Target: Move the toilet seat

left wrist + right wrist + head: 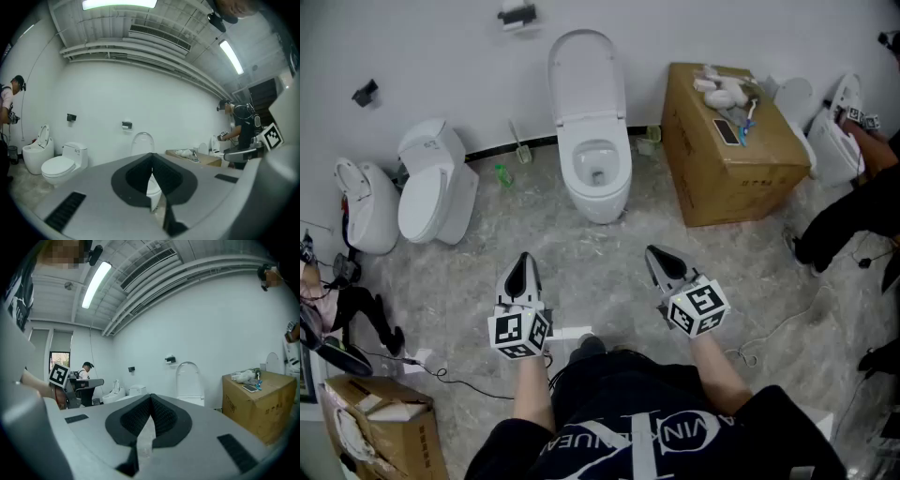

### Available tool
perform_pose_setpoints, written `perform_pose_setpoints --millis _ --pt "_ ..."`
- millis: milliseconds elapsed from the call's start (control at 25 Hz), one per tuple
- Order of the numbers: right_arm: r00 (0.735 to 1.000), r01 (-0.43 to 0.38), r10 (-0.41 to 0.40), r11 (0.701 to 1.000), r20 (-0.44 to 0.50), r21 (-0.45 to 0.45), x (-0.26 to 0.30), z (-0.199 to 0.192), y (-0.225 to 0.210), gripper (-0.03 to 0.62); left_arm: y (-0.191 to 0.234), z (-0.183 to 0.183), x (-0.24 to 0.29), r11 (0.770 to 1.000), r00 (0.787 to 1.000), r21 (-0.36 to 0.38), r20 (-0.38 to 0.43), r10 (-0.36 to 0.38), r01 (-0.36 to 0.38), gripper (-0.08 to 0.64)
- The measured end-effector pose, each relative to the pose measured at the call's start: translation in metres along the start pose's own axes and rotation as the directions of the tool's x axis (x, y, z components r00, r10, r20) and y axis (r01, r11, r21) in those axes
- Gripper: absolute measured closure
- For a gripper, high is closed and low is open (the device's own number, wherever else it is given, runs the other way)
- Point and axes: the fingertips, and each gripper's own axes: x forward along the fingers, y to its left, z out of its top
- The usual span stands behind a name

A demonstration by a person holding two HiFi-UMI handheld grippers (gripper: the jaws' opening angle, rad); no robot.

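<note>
White toilet seat [584,73] stands upright against the wall [441,47], straight ahead. Left tool [522,265] and right tool [663,262], both closed and empty, sit about equally short of it.

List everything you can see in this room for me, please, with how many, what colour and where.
middle toilet: one, white, lid up, against the wall
other toilets: two, white, left of it; one closed, one with lid up
far toilet: at least one, white, right edge, partly hidden
big box: one, brown, right of the middle toilet, white bundle and phone on top
small box: one, brown, lower left corner
paper holder: one, black and white, on the wall
bystander: one, dark clothes, right edge
left gripper, right gripper: two, grey, shut and empty, over the floor
</note>
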Motion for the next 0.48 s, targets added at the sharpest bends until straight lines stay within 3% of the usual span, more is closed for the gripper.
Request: perform_pose_setpoints --millis 480 --pt "1.0 0.014 -0.013 0.999 0.023 -0.036 0.003 0.014 -0.016 0.583 -0.003 0.0 0.016 1.0 1.0 0.004 0.029 0.003 -0.003 0.557"
